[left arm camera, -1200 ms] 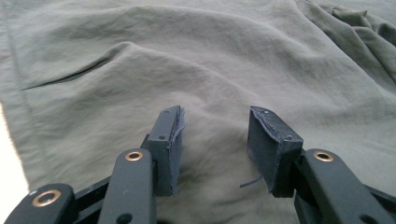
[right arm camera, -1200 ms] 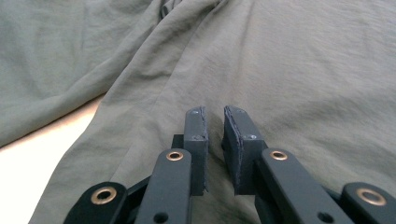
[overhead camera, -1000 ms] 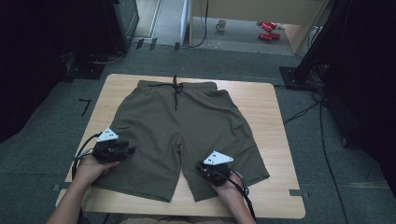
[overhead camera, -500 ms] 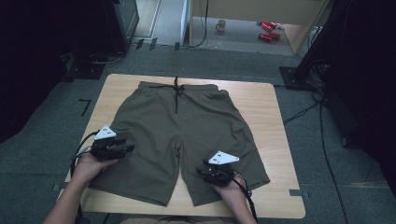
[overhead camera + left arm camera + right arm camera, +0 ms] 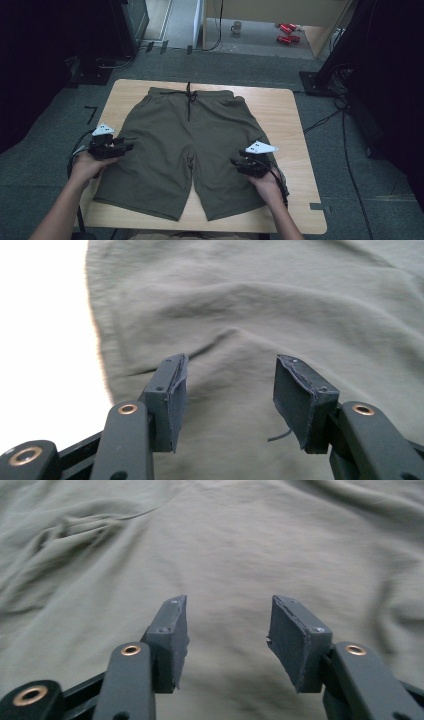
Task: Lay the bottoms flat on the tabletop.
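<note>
- Olive-green shorts (image 5: 187, 145) lay flat on my wooden table (image 5: 295, 130), waistband at the far edge with a dark drawstring (image 5: 189, 97) hanging down its middle, both legs pointing back toward me.
- My left tongs (image 5: 125, 146) hovered at the outer edge of the left leg, held in my left hand (image 5: 90, 165), pointing inward across the cloth.
- Seen from the left gripper view, my left tongs (image 5: 227, 385) stood spread, nothing between the pads, the wrinkled cloth (image 5: 280, 305) below them and bare table (image 5: 45, 340) off to the side.
- My right tongs (image 5: 237, 163) sat over the outer part of the right leg, in my right hand (image 5: 265, 182), also pointing inward.
- In the right gripper view, my right tongs (image 5: 227, 625) were spread apart too; their jaws had just been opening, and no cloth was caught between them, only rumpled fabric (image 5: 100, 540) beneath.
- Neither pair pinched the shorts; whether the pads brushed the cloth I could not tell.
- Cables (image 5: 75, 152) trailed from the left tongs off the table's near-left side.
</note>
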The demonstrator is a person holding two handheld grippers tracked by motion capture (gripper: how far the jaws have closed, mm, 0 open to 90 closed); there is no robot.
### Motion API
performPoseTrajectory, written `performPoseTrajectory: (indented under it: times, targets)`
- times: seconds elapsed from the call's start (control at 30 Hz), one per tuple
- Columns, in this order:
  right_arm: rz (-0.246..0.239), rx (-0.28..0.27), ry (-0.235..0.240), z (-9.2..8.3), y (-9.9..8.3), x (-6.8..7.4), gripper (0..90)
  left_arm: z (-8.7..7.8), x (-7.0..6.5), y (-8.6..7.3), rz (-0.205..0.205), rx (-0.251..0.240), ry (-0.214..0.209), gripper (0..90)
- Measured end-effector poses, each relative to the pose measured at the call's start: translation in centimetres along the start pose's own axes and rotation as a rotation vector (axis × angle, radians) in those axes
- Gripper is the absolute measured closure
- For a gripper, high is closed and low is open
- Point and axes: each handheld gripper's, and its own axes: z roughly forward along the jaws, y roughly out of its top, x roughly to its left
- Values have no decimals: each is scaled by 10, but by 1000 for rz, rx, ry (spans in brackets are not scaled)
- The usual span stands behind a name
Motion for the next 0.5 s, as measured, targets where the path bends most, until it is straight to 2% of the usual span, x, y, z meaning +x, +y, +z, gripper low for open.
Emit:
performPoseTrajectory:
  times: [0.07,0.13,0.23,0.3,0.5]
  targets:
    - [9,-14,-24,-2,1,-12,495,-2,9,2,-8,-7,15,480]
    - [29,1,-44,-5,2,-26,497,-4,19,4,-25,-9,28,502]
    - [54,-4,-69,-8,1,-45,519,-5,30,6,-33,-7,57,565]
    - [79,7,-82,-10,0,-58,522,-5,36,7,-40,-16,73,595]
    - [93,19,-142,-14,-3,-89,556,3,50,8,-35,-3,104,635]
